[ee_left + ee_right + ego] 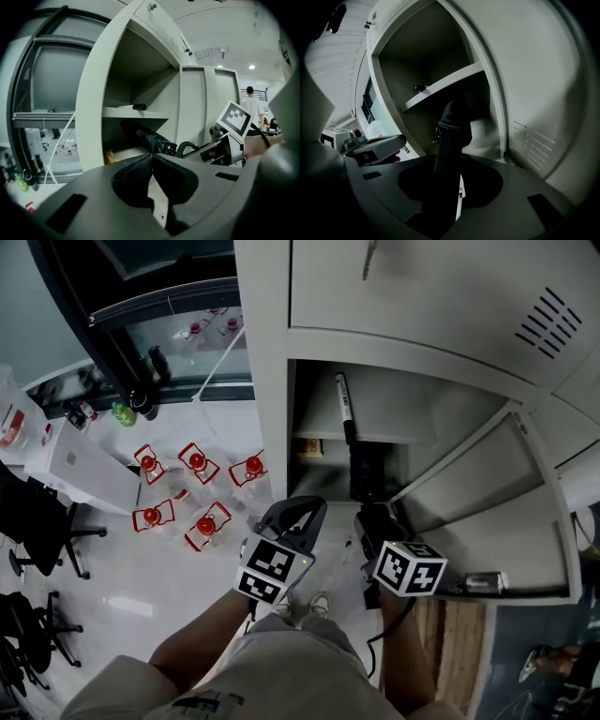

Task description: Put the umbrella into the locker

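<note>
A black folded umbrella (366,470) lies lengthwise in the lower compartment of the open grey locker (272,362), with its handle end sticking out towards me. My right gripper (372,524) is shut on that handle. In the right gripper view the umbrella (451,126) runs from between the jaws into the compartment. My left gripper (295,514) hovers just left of it, in front of the locker's edge. It is shut with nothing between its jaws, which meet in the left gripper view (150,164). There the umbrella (152,139) and the right gripper (187,149) show to the right.
The locker door (511,512) stands open at the right. A dark pen (344,404) lies on the shelf above, and a small yellowish packet (312,448) sits in the lower compartment. Red-topped items (197,463) stand on the floor at left, near office chairs (37,531). A person (253,107) stands far off.
</note>
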### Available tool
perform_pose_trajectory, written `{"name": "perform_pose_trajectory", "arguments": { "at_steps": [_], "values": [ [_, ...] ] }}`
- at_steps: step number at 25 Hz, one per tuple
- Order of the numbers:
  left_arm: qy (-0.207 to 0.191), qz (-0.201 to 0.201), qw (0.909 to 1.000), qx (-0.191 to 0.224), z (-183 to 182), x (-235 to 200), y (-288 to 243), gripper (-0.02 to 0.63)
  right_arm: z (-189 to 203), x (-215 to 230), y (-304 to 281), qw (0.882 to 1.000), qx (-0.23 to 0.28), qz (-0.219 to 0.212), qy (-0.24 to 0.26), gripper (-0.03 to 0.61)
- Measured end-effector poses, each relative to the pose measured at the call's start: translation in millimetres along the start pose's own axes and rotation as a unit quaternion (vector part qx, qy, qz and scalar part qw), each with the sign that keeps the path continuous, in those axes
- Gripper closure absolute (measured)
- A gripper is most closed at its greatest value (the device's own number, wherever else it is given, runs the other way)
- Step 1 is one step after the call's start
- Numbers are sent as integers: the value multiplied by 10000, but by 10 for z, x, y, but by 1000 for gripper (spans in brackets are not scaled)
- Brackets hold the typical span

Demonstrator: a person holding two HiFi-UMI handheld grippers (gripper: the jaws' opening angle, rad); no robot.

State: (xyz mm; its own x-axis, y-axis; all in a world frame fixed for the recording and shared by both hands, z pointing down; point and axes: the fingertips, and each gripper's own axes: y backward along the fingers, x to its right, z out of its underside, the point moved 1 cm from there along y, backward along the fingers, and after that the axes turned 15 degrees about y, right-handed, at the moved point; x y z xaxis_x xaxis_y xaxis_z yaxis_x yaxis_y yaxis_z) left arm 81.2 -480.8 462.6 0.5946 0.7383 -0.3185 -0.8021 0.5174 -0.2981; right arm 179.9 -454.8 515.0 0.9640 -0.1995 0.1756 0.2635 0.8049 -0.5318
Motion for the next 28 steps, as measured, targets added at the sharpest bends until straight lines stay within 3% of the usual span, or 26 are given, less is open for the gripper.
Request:
{"name": "perform_pose_trajectory", "arguments": {
  "at_steps": [12, 28],
  "values": [
    [298, -108, 9995, -27, -26, -117, -389, 606, -169, 255, -311, 9998, -143, 57, -154, 443],
    [542, -159, 9977, -387, 233, -253, -838, 606, -46, 528, -869, 9972, -400, 434, -469, 449]
  ]
}}
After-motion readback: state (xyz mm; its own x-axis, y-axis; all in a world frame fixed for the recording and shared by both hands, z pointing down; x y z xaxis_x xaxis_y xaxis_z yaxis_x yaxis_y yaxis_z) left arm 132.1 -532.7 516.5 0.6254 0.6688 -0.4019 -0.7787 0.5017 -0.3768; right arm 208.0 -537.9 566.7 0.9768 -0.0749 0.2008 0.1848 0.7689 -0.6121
